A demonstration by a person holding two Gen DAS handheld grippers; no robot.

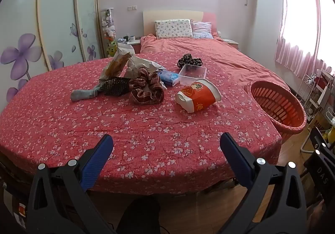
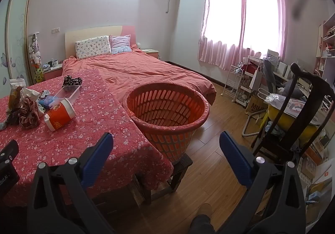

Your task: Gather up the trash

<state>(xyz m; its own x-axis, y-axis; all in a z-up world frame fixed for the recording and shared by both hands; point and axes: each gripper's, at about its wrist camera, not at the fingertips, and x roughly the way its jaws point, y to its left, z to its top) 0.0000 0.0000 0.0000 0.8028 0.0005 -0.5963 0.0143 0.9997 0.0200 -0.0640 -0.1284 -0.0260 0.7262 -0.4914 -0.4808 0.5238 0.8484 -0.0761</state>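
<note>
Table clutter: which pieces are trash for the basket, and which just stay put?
Trash job: crushed paper cup, crumpled paper bags, orange basket.

Lying about: red scrunchie, dark scrunchie, grey sock, clear plastic box, blue tissue pack.

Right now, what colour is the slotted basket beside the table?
Orange-red basket; the right wrist view shows it best.

"MUJI" on paper bag (image 2: 255, 106); Chinese character on orange paper cup (image 1: 197, 96).
</note>
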